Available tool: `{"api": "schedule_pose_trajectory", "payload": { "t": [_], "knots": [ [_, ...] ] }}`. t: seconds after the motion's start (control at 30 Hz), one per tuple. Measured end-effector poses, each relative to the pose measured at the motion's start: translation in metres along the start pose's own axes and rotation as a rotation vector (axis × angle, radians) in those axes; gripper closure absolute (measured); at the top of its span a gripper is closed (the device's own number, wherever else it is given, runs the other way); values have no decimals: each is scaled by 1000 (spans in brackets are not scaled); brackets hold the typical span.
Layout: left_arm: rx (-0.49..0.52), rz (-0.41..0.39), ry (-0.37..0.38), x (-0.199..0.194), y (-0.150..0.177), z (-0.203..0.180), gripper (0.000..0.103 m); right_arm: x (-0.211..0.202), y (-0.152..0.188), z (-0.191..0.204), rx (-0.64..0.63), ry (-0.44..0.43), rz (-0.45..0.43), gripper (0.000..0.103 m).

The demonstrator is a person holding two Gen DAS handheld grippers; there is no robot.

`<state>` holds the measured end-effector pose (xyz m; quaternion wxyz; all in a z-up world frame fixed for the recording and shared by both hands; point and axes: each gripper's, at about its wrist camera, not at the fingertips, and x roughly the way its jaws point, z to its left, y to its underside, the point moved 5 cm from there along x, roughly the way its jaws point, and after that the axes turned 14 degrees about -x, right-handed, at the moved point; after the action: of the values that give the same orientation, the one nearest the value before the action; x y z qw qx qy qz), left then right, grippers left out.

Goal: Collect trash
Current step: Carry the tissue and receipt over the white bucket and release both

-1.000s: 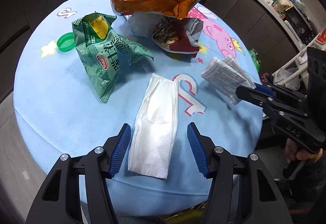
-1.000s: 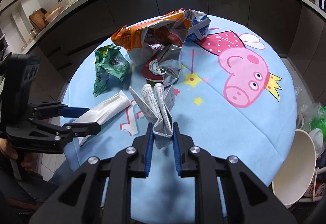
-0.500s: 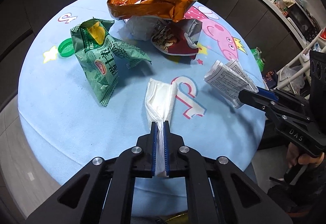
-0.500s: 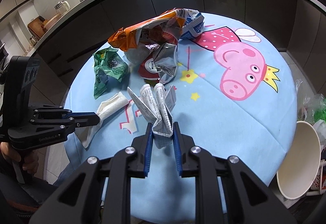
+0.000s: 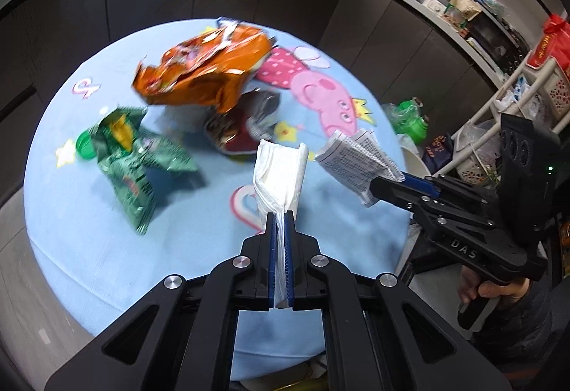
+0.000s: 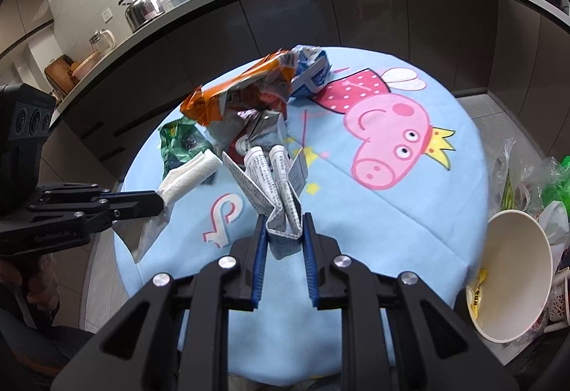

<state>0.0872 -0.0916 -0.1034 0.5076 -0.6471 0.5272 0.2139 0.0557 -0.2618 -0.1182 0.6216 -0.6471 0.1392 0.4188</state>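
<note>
Kitchen, dark cabinets behind; round table point(image 5: 89, 248) under a blue cartoon cloth, mid-frame. Orange snack bag point(image 5: 203, 70), upper centre, atop a wrapper heap; green snack bag point(image 5: 135, 170), left. White tissue point(image 5: 281, 170), centre, clear of the cloth, pinched in the left gripper point(image 5: 281, 223). Folded printed paper point(image 6: 270, 184) clamped in the right gripper point(image 6: 285, 230). Paper cup point(image 6: 513, 284), lower right (likely beside the waste). Advice: keep both grips firm and carry each piece clear of the table edge.
</note>
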Motion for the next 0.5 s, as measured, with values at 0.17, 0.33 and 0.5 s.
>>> {"api": "schedule_pose_trajectory", "payload": {
  "t": [0.17, 0.33, 0.5],
  "knots": [
    [53, -9, 40, -1, -8, -31, 99, -18, 4, -18, 45, 37, -37, 83],
    [116, -8, 72, 4, -14, -63, 99, -37, 14, -42, 96, 82, -64, 83],
    [183, 10, 108, 17, -19, -101, 99, -55, 29, -68, 162, 130, -85, 83]
  ]
}}
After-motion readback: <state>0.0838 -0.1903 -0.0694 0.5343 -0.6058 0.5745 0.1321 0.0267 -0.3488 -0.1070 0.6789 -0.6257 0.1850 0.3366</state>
